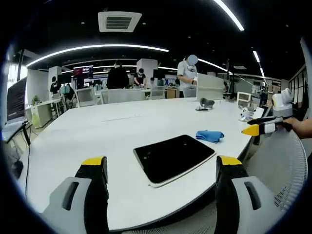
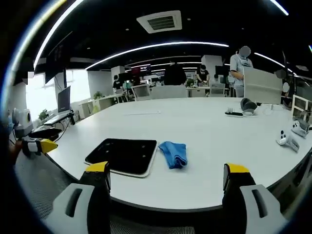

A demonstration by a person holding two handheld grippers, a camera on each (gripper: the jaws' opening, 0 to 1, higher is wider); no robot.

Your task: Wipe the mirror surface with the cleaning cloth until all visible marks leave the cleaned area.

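A big white table is being used in a busy office.
A dark mirror and blue cloth are being left side by side; both tongs, left gripper and right gripper, are being held wide, holding nothing.

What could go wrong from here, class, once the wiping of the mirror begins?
1. The mirror lies near the rim of the table; a firm wipe might push it off.
2. The blue cloth sits folded beside the mirror, untouched; both the left claw and the right claw hang open off the table, so a poor grab could drag it away or off the edge.
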